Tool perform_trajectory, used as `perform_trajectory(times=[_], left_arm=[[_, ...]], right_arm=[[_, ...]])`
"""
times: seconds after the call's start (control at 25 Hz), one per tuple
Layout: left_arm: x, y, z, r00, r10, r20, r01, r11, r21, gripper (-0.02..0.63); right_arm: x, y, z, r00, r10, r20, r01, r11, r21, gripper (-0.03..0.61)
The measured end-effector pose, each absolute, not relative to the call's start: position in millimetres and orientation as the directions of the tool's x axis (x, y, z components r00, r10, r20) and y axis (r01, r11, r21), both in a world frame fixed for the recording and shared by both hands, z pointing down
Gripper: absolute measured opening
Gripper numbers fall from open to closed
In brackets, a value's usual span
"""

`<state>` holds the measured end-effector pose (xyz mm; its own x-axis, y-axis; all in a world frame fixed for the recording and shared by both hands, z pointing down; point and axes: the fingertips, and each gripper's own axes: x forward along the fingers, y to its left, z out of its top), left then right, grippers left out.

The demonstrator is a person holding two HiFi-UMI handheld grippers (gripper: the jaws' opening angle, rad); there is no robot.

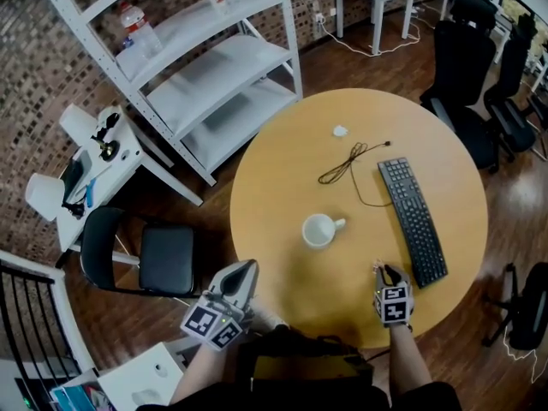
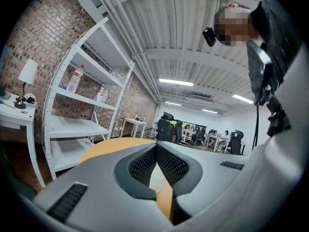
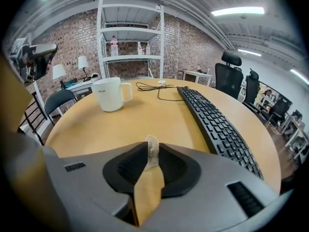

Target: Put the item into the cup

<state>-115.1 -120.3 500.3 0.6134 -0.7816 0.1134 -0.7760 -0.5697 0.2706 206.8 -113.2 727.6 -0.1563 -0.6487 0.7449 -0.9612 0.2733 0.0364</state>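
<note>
A white cup (image 1: 318, 229) with a handle stands upright near the middle of the round wooden table (image 1: 274, 169); in the right gripper view the cup (image 3: 110, 94) is ahead and to the left. My right gripper (image 1: 382, 271) rests near the table's front edge, right of the cup. Its jaws pinch a small thin pale item (image 3: 152, 151) at their tips (image 3: 152, 154). My left gripper (image 1: 248, 266) is off the table's front-left edge, jaws together with nothing between them (image 2: 156, 148). It points up and away toward the shelves.
A black keyboard (image 1: 413, 219) lies right of the cup, close to my right gripper. A black cable (image 1: 347, 163) and a small white object (image 1: 340, 130) lie farther back. White shelving (image 1: 214, 67) stands beyond the table, a black chair (image 1: 145, 259) at the left, office chairs (image 1: 467, 50) at the right.
</note>
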Motion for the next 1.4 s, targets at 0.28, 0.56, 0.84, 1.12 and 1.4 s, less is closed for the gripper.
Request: perform_trajectory(times=[0.28,0.56,0.84,1.12,1.4], left_arm=[[-109.5,-123.1,496.1,0.625,-0.776,0.084,-0.764,-0.586,0.271,0.003],[-113.3,-130.8,493.1,0.63,-0.775,0.048,-0.754,-0.597,0.274,0.003],[-131.7,-134.5,482.3,0.614,-0.789,0.008,-0.764,-0.592,0.257,0.003],[-154.7,-124.4,478.8,0.573,-0.819,-0.015,-0.788,-0.556,0.265,0.003],[-188.7,-110.2,480.1,0.521,-0.853,0.007,-0.822,-0.499,0.275,0.003]], right_arm=[[205.7,-119.0,699.6,-0.159,-0.702,0.694,-0.962,0.268,0.052,0.0],[194.2,-148.3,631.5,-0.18,-0.799,0.574,-0.956,0.279,0.089,0.0],[131.6,-185.3,570.8,-0.297,-0.84,0.454,-0.906,0.398,0.145,0.0],[61.0,-205.6,558.5,-0.42,-0.797,0.434,-0.828,0.532,0.176,0.0],[30.5,-222.6,577.3,-0.432,-0.765,0.478,-0.802,0.569,0.185,0.014]])
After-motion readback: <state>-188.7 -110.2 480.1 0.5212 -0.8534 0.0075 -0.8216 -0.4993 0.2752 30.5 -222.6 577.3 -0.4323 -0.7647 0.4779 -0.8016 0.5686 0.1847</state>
